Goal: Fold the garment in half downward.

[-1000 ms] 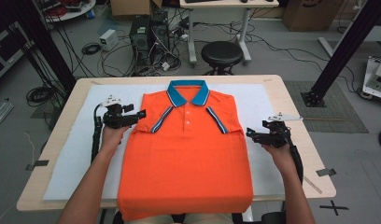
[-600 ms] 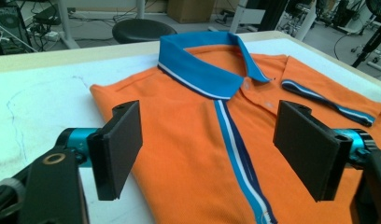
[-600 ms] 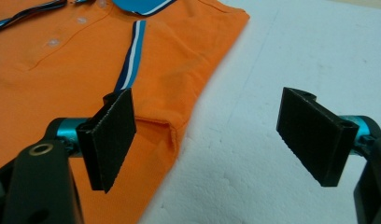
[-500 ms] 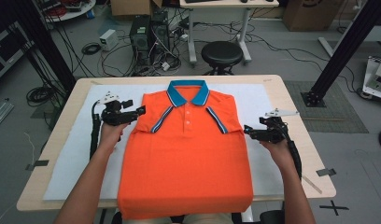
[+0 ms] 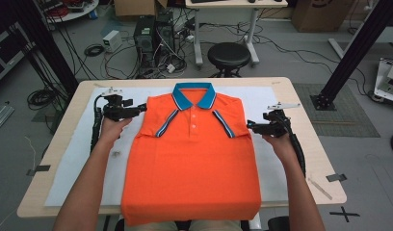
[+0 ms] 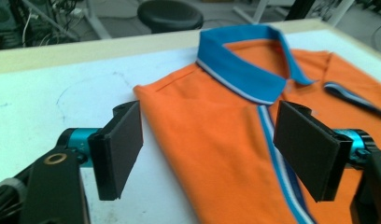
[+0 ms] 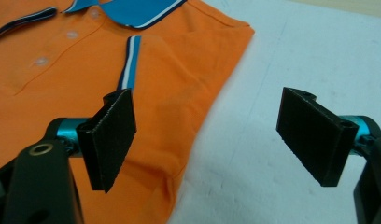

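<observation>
An orange polo shirt (image 5: 192, 154) with a blue collar (image 5: 194, 94) lies flat, front up, on the white sheet (image 5: 88, 159), sleeves folded in. My left gripper (image 5: 139, 109) hovers at the shirt's left shoulder, pointing right. Its jaws have just closed a little but stand wide, and in the left gripper view (image 6: 209, 126) the shoulder edge (image 6: 179, 116) lies below the gap, not pinched. My right gripper (image 5: 250, 126) is open at the right sleeve fold, pointing left. In the right gripper view (image 7: 207, 116) the shirt's side edge (image 7: 212, 102) runs between the pads, untouched.
The wooden table (image 5: 281, 84) carries the sheet; the shirt's hem hangs over the near edge. Tape pieces (image 5: 336, 177) sit near the table's sides. Behind stand a black stool (image 5: 228, 55), a computer tower (image 5: 153, 33) and floor cables.
Both hands have slid away from the person along the shirt's sides, up to shoulder level. The shirt has not moved.
</observation>
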`<action>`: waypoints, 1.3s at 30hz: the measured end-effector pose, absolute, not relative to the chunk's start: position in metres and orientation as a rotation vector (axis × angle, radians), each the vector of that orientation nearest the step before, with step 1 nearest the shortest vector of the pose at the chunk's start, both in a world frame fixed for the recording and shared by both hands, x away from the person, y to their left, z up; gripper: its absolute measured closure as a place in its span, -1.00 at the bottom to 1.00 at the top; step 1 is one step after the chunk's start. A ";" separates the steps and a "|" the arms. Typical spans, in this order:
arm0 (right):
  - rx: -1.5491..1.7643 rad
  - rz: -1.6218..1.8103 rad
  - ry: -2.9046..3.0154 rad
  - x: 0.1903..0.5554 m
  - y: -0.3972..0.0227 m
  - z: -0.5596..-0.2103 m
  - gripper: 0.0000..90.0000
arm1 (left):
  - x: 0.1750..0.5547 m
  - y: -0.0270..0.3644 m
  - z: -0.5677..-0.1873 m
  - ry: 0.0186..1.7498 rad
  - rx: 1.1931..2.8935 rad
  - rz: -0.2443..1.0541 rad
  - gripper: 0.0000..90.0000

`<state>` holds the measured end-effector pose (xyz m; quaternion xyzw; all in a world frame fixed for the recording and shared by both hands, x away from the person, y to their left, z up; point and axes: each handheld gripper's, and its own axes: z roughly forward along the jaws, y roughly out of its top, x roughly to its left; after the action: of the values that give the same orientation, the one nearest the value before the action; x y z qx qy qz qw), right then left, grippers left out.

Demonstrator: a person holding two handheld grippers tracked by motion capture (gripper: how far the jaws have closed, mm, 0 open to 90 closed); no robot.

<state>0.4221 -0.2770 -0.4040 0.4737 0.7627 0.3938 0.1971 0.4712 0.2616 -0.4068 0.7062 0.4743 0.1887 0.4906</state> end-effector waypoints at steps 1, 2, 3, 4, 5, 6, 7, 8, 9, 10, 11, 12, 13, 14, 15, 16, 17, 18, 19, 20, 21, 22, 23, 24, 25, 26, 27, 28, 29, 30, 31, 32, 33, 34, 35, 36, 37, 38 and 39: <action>1.326 1.097 2.127 0.425 -0.276 -0.404 -0.55 | 0.473 0.261 -0.410 1.171 1.717 0.455 -0.40; 1.348 1.094 2.132 0.431 -0.273 -0.405 -0.55 | 0.476 0.261 -0.414 1.195 1.724 0.450 -0.35; 1.356 1.092 2.136 0.434 -0.271 -0.405 -0.55 | 0.480 0.261 -0.422 1.242 1.715 0.415 -0.35; 1.356 1.092 2.136 0.434 -0.271 -0.405 -0.55 | 0.480 0.261 -0.422 1.242 1.715 0.415 -0.35; 1.365 1.085 2.146 0.439 -0.268 -0.408 -0.55 | 0.484 0.259 -0.428 1.281 1.724 0.436 -0.35; 1.365 1.085 2.146 0.439 -0.268 -0.408 -0.55 | 0.484 0.259 -0.428 1.281 1.724 0.436 -0.35; 1.376 1.071 2.152 0.443 -0.265 -0.410 -0.55 | 0.487 0.257 -0.432 1.305 1.727 0.475 -0.35; 1.376 1.071 2.152 0.443 -0.265 -0.410 -0.55 | 0.487 0.257 -0.432 1.305 1.727 0.475 -0.32; 1.388 1.063 2.151 0.445 -0.263 -0.412 -0.55 | 0.493 0.256 -0.435 1.330 1.734 0.469 -0.29; 1.388 1.063 2.151 0.445 -0.263 -0.412 -0.55 | 0.493 0.256 -0.435 1.330 1.734 0.469 -0.29; 1.397 1.060 2.145 0.448 -0.262 -0.413 -0.55 | 0.499 0.253 -0.434 1.340 1.747 0.466 -0.29; 1.397 1.060 2.145 0.448 -0.262 -0.413 -0.55 | 0.499 0.253 -0.434 1.340 1.747 0.466 -0.28; 1.407 1.051 2.137 0.451 -0.262 -0.414 -0.55 | 0.503 0.248 -0.435 1.328 1.755 0.470 -0.25; 1.416 1.047 2.132 0.453 -0.262 -0.414 -0.55 | 0.505 0.246 -0.437 1.319 1.765 0.481 -0.20; 1.428 1.042 2.123 0.456 -0.262 -0.414 -0.55 | 0.505 0.246 -0.437 1.319 1.765 0.481 -0.15; 1.440 1.032 2.114 0.459 -0.263 -0.415 -0.55 | 0.507 0.244 -0.440 1.323 1.776 0.467 -0.14; 1.449 1.011 2.103 0.462 -0.262 -0.415 -0.54 | 0.508 0.244 -0.445 1.336 1.784 0.450 -0.12; 1.453 0.993 2.092 0.466 -0.262 -0.415 -0.54 | 0.510 0.242 -0.452 1.351 1.815 0.435 -0.08; 1.453 0.993 2.092 0.466 -0.262 -0.415 -0.54 | 0.510 0.242 -0.452 1.351 1.815 0.435 -0.03; 1.468 0.979 2.080 0.473 -0.260 -0.417 -0.47 | 0.509 0.241 -0.451 1.343 1.832 0.449 0.07; 1.474 0.964 2.080 0.477 -0.259 -0.418 -0.42 | 0.509 0.241 -0.451 1.343 1.832 0.449 0.12; 1.474 0.964 2.080 0.477 -0.259 -0.418 -0.42 | 0.508 0.240 -0.450 1.342 1.842 0.462 0.12; 1.514 0.930 2.073 0.487 -0.254 -0.422 -0.37 | 0.508 0.240 -0.450 1.339 1.854 0.467 0.30; 1.526 0.935 2.069 0.489 -0.253 -0.424 -0.33 | 0.507 0.240 -0.449 1.339 1.850 0.454 0.40; 1.547 0.948 2.061 0.492 -0.251 -0.426 -0.28 | 0.507 0.239 -0.449 1.330 1.854 0.448 0.49; 1.547 0.948 2.061 0.492 -0.251 -0.426 -0.28 | 0.507 0.239 -0.449 1.330 1.854 0.448 0.59; 1.568 0.945 2.053 0.496 -0.247 -0.431 -0.16 | 0.506 0.236 -0.448 1.311 1.869 0.455 0.67; 1.582 0.932 2.046 0.498 -0.245 -0.433 -0.12 | 0.506 0.236 -0.448 1.311 1.869 0.455 0.75; 1.590 0.922 2.039 0.499 -0.243 -0.435 -0.08 | 0.505 0.234 -0.447 1.306 1.874 0.461 0.81; 1.594 0.919 2.035 0.501 -0.242 -0.436 -0.02 | 0.504 0.234 -0.447 1.302 1.880 0.468 0.87; 1.599 0.919 2.031 0.502 -0.242 -0.438 0.00 | 0.504 0.234 -0.447 1.300 1.878 0.465 0.91; 1.603 0.934 2.031 0.504 -0.241 -0.439 0.02 | 0.505 0.234 -0.447 1.304 1.870 0.456 0.92; 1.613 0.944 2.030 0.506 -0.240 -0.441 0.04 | 0.505 0.235 -0.448 1.310 1.858 0.445 0.93; 1.619 0.945 2.028 0.508 -0.239 -0.442 0.05 | 0.506 0.236 -0.448 1.314 1.847 0.429 0.93; 1.623 0.941 2.029 0.510 -0.237 -0.443 0.10 | 0.506 0.238 -0.449 1.314 1.839 0.418 0.93; 1.625 0.945 2.030 0.512 -0.236 -0.444 0.17 | 0.506 0.239 -0.449 1.320 1.825 0.408 0.93; 1.635 0.944 2.024 0.513 -0.235 -0.445 0.26 | 0.506 0.240 -0.449 1.320 1.818 0.397 0.94; 1.634 0.946 2.023 0.514 -0.235 -0.447 0.29 | 0.506 0.240 -0.449 1.320 1.818 0.397 0.94; 1.631 0.942 2.019 0.514 -0.235 -0.447 0.36 | 0.506 0.243 -0.448 1.318 1.810 0.395 0.94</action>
<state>0.5144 -0.2351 -0.4474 0.5800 0.7181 0.3351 0.1889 0.5057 0.2429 -0.4484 0.7223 0.5258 0.1578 0.4206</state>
